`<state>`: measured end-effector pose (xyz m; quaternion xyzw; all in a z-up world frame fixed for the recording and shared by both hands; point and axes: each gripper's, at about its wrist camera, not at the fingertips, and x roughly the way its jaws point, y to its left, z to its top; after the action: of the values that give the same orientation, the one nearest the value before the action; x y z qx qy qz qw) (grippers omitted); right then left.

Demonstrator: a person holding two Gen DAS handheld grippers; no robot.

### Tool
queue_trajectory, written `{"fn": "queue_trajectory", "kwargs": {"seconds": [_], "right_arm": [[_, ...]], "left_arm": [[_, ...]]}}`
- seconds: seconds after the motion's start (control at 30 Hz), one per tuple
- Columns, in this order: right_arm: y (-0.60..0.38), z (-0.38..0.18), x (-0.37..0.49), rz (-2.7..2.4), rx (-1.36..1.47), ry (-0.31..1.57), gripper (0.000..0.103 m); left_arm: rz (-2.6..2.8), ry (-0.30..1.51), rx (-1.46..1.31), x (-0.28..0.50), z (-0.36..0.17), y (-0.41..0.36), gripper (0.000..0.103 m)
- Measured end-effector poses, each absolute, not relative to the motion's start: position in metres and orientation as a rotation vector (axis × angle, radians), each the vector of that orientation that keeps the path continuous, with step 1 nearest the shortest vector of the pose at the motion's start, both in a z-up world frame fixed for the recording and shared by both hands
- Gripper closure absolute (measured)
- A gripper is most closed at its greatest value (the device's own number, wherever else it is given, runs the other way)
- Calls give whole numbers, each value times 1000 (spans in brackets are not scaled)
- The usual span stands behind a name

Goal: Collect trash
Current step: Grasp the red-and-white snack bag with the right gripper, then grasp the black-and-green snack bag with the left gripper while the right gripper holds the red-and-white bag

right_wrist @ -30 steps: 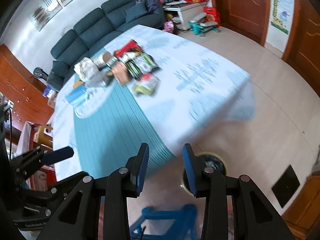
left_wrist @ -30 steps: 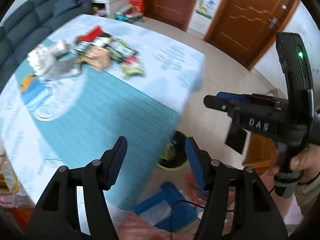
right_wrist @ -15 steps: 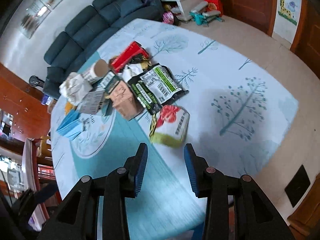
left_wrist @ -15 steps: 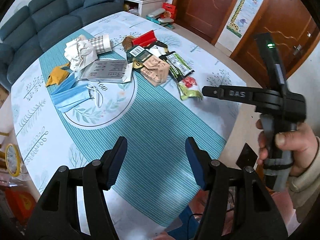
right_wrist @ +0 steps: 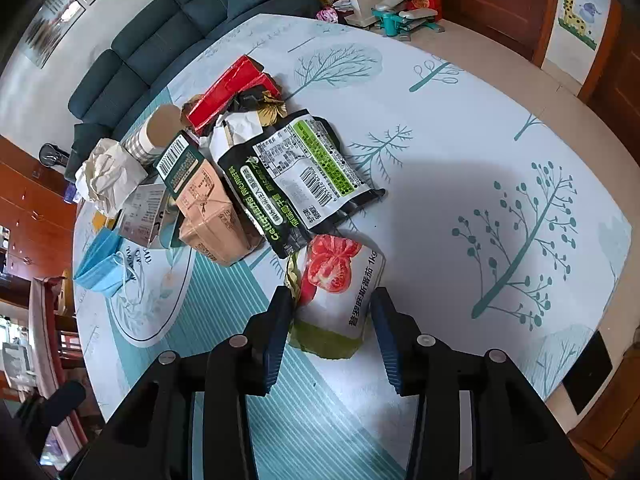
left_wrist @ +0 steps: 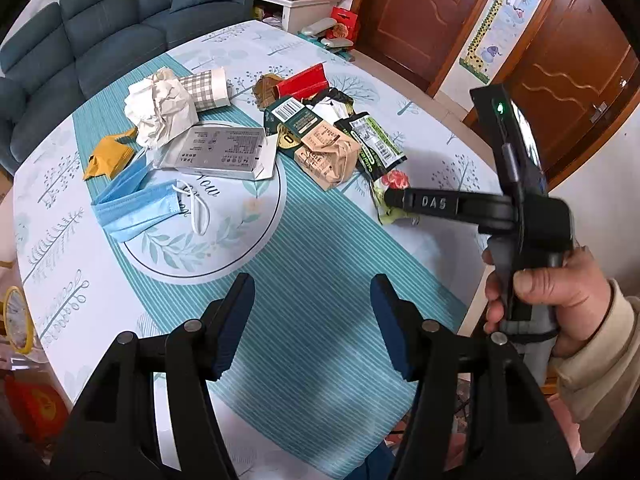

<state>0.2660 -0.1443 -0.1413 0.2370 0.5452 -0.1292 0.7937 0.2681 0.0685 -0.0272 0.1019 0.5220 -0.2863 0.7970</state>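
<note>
Trash lies in a heap on the round table (left_wrist: 60, 240): crumpled white paper (left_wrist: 160, 112), a checked paper cup (left_wrist: 208, 88), a blue face mask (left_wrist: 136, 204), a grey flat carton (left_wrist: 216, 154), a red box (right_wrist: 232, 88), a tan bag (right_wrist: 212, 216) and a black-green packet (right_wrist: 304, 176). A tomato-print bag (right_wrist: 340, 280) sits nearest the edge. My right gripper (right_wrist: 331, 300) points down over it, its jaws opening with the bag between them, pads not pressing. My left gripper (left_wrist: 312, 292) hangs open over the striped cloth, holding nothing.
A person's hand (left_wrist: 552, 292) holds the right gripper's handle at the table's right edge. A dark sofa (left_wrist: 100, 28) runs behind the table. Wooden doors (left_wrist: 420, 12) and a white cabinet (left_wrist: 304, 4) stand at the back. Bare cloth (right_wrist: 500, 160) lies right of the heap.
Both views swung from the floor beside the table onto the tabletop. My right gripper came down over the tomato-print bag and its jaws widened. The left gripper stayed open.
</note>
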Motion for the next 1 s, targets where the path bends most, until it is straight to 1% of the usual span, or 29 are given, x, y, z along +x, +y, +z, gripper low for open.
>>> {"fn": "queue_trajectory", "kwargs": {"seconds": [0.17,0.23,0.27,0.33,0.4,0.7,0.83,1.0], "right_arm": [[-141,-142,268,-273,480,1160,58],[-140,-142,267,-263,468,1161,67],[-140,-142,266,-253,471,1162,68],[-141,-140,262,-237,480,1162,76],[-142,-135,257,-218,467,1151,80],[-179,-96,230,-217,506,1023,82],[-200,-87,219,-244,527,973,82],[-225,-84,204,-257,561,939,82]], "left_arm": [[-613,1110,218,272,-24,62,46],[-615,1113,213,275,-23,58,46],[-617,1113,211,276,-22,56,46],[-622,1113,200,278,-20,51,46],[-630,1116,184,282,-16,44,46],[-668,1165,80,303,-9,-15,46],[-665,1198,47,313,-21,-53,46],[-601,1241,23,325,-50,-96,46]]}}
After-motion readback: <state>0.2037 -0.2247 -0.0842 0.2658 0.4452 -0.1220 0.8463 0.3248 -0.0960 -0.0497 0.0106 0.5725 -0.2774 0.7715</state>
